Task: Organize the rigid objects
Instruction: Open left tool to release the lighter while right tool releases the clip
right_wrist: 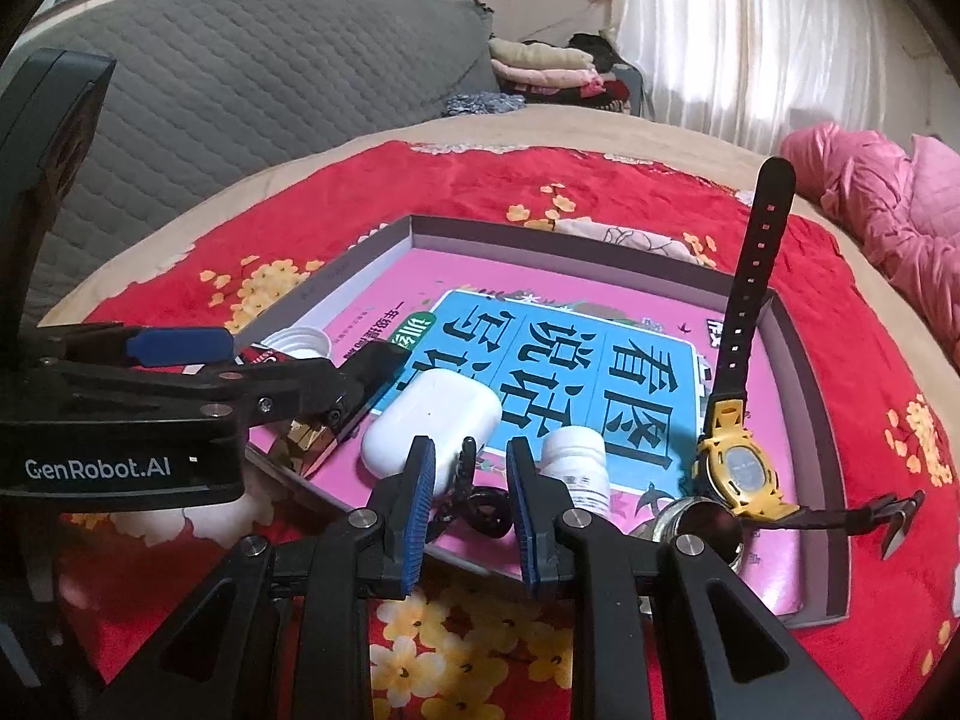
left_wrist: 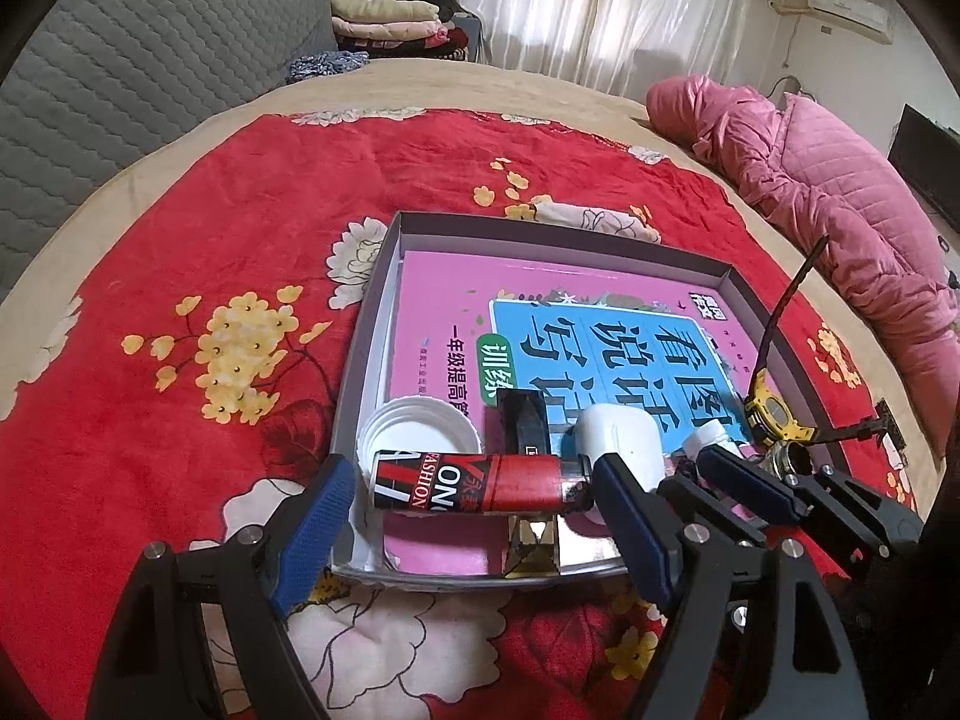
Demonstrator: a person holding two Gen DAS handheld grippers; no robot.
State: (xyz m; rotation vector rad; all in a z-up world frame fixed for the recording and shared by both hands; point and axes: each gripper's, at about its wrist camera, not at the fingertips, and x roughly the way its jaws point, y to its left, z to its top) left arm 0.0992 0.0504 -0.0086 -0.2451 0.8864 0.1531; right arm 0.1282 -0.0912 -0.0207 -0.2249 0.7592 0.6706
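Placing step — left gripper (left_wrist: 468, 516) jaws wide apart around red tube (left_wrist: 474, 483) lying in box (left_wrist: 384, 276). Right gripper (right_wrist: 471, 504) narrowly parted over, possibly touching, dark ring (right_wrist: 486, 513). Next: withdraw clear.

Glossy paper book (left_wrist: 540, 324), smooth white plastic case (right_wrist: 432, 426), plush blanket (left_wrist: 180, 252)

Left gripper (left_wrist: 471, 531) fingers wide; right gripper (right_wrist: 471, 510) narrow.
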